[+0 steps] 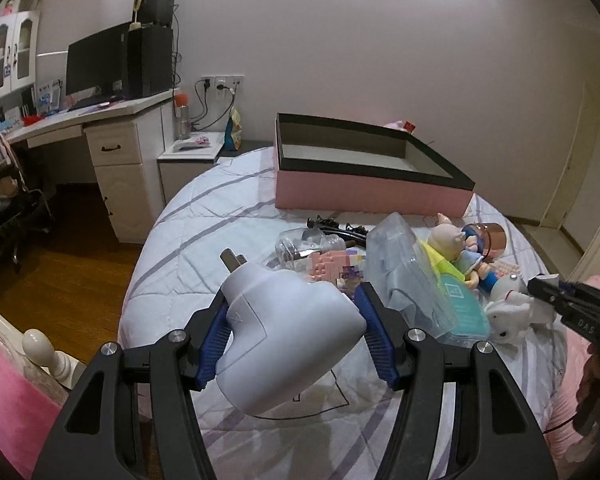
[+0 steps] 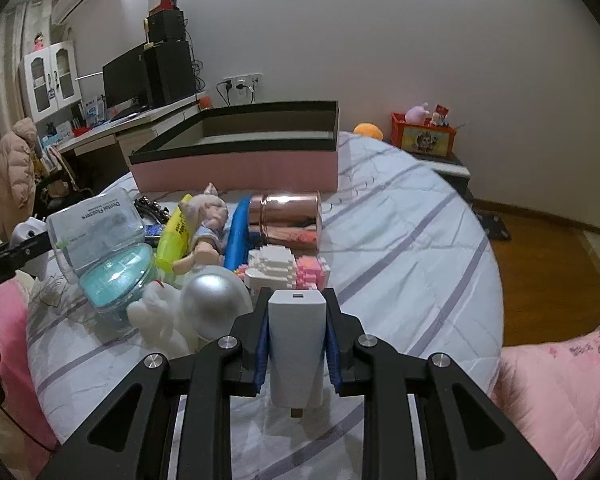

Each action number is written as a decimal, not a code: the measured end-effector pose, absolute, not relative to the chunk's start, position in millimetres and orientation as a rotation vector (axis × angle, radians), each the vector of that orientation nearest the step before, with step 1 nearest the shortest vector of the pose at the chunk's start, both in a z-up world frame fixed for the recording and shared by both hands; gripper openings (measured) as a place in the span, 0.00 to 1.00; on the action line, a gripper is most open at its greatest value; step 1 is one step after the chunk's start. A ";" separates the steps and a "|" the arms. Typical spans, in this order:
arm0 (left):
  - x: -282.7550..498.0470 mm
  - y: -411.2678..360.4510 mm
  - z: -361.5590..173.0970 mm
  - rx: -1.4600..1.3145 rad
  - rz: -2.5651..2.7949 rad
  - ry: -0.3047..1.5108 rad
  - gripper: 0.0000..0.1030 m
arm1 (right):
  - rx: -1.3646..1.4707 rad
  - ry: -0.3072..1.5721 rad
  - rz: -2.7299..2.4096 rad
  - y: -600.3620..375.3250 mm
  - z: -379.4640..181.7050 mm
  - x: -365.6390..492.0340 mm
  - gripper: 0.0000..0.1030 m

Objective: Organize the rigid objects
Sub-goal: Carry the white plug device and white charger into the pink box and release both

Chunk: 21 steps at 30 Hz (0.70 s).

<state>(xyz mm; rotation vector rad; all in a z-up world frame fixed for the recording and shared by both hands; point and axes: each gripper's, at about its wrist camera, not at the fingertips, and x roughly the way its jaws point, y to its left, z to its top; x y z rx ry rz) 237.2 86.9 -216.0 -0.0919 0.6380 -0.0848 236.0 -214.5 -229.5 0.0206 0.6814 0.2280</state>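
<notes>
My left gripper (image 1: 294,320) is shut on a large white plug adapter (image 1: 288,332), its metal prongs pointing up and away, held above the bed. My right gripper (image 2: 297,308) is shut on a small white USB charger (image 2: 297,344) with its port facing forward. An open pink box with a black rim (image 1: 374,192) (image 2: 236,170) lies on the bed beyond a pile of items: a dental flosser case (image 1: 404,276) (image 2: 96,228), a doll (image 1: 460,252) (image 2: 206,224), a copper tin (image 2: 286,220), pink and white brick models (image 2: 288,270) and a white plush rabbit (image 1: 512,316).
The bed (image 2: 400,248) has a striped quilt. A desk (image 1: 100,120) with a monitor and a nightstand (image 1: 192,156) stand to the left. A pink blanket (image 2: 560,392) lies at the right. A red crate (image 2: 424,134) sits on a far stand.
</notes>
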 end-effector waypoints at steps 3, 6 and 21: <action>234.9 87.0 -209.7 -0.090 -0.090 0.623 0.60 | 0.020 0.666 0.224 -214.2 -225.6 232.6 0.23; 234.8 83.7 -202.2 -0.092 -0.108 0.606 0.60 | 0.015 0.649 0.220 -213.2 -218.6 230.6 0.23; 276.2 30.3 -172.3 -0.051 -0.266 0.585 0.60 | -0.043 0.584 0.272 -195.8 -182.5 254.1 0.23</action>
